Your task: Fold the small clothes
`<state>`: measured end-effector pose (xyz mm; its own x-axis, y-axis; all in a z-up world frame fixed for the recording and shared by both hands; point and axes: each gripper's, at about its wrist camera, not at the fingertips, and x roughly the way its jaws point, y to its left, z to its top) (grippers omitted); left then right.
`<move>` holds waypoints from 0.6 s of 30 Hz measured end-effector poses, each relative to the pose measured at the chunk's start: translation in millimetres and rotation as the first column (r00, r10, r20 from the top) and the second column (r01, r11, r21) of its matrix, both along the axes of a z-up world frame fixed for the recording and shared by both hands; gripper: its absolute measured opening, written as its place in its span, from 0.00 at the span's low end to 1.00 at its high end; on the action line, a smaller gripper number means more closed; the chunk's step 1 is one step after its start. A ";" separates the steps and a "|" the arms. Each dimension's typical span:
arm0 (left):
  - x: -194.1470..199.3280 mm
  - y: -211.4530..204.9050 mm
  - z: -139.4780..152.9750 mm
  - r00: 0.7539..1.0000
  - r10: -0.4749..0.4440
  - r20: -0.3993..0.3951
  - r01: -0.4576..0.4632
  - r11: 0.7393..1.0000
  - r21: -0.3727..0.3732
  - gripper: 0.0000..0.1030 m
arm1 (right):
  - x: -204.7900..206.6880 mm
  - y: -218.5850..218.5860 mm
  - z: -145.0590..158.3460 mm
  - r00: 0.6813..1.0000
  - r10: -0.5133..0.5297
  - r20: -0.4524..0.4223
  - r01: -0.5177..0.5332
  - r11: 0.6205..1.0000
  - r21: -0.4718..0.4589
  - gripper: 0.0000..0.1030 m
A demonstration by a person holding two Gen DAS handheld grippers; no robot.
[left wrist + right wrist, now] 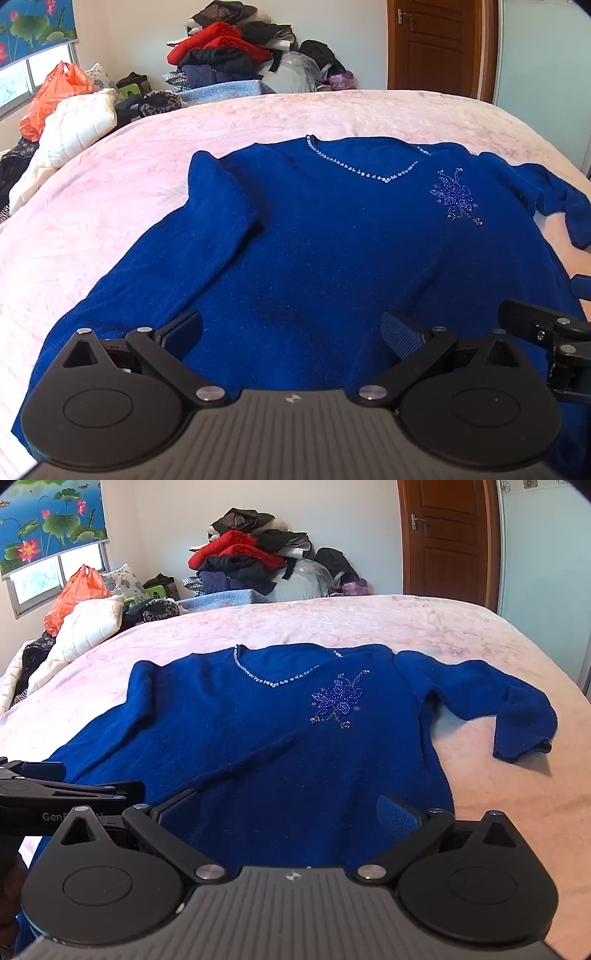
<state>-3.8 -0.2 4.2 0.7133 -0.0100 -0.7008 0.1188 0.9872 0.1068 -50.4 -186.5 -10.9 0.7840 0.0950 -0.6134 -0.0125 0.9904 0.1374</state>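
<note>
Left gripper (291, 334): jaws spread wide, nothing between them, poised above the sweater's lower part. Right gripper (290, 812): likewise wide open and empty, close beside the left one at its 3 o'clock. Blue sweater (258, 746): spread flat, front up, on the pink bed cover (369, 624); beaded flower (338, 701) at 1 o'clock of the right gripper. Clothes pile (255, 554): 12 o'clock, beyond the bed.

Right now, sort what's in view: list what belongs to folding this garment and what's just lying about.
Belongs to the job:
- blue sweater, spread flat on the bed
- left gripper, open
- right gripper, open
- pink bedspread, the folding surface

Just lying about:
- clothes pile beyond the bed
- orange plastic bag
- white quilted bedding
- wooden door
</note>
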 end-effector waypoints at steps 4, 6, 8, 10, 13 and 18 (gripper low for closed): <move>0.0 -1.6 0.0 1.000 0.001 0.000 -0.001 1.000 -0.001 1.00 | -0.5 -0.2 0.4 1.000 0.000 0.001 0.000 1.000 -0.001 1.00; 0.2 -1.5 0.5 1.000 0.004 0.005 -0.004 1.000 0.001 1.00 | -0.3 0.0 0.1 1.000 0.001 0.001 -0.001 1.000 -0.001 1.00; -0.4 -0.5 1.6 1.000 0.005 0.015 -0.005 1.000 0.002 1.00 | -0.4 -0.1 0.3 1.000 0.001 0.001 -0.001 1.000 -0.001 1.00; -3.0 -0.2 1.8 1.000 0.006 0.024 -0.006 1.000 0.003 1.00 | -0.2 -0.2 0.2 1.000 0.000 0.000 0.000 1.000 0.000 1.00; -3.3 -0.5 0.5 1.000 0.005 0.022 -0.005 1.000 0.004 1.00 | -0.4 0.4 -0.2 1.000 0.000 0.001 0.000 1.000 0.000 1.00; -3.1 -0.3 -1.0 1.000 0.005 0.018 -0.005 1.000 0.003 1.00 | -1.1 -1.0 0.5 1.000 -0.002 0.000 0.002 1.000 0.002 1.00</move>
<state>-6.9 -0.4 3.2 0.7258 -0.0042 -0.6879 0.1121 0.9873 0.1123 -51.5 -187.5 -10.3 0.7842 0.0944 -0.6133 -0.0105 0.9903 0.1389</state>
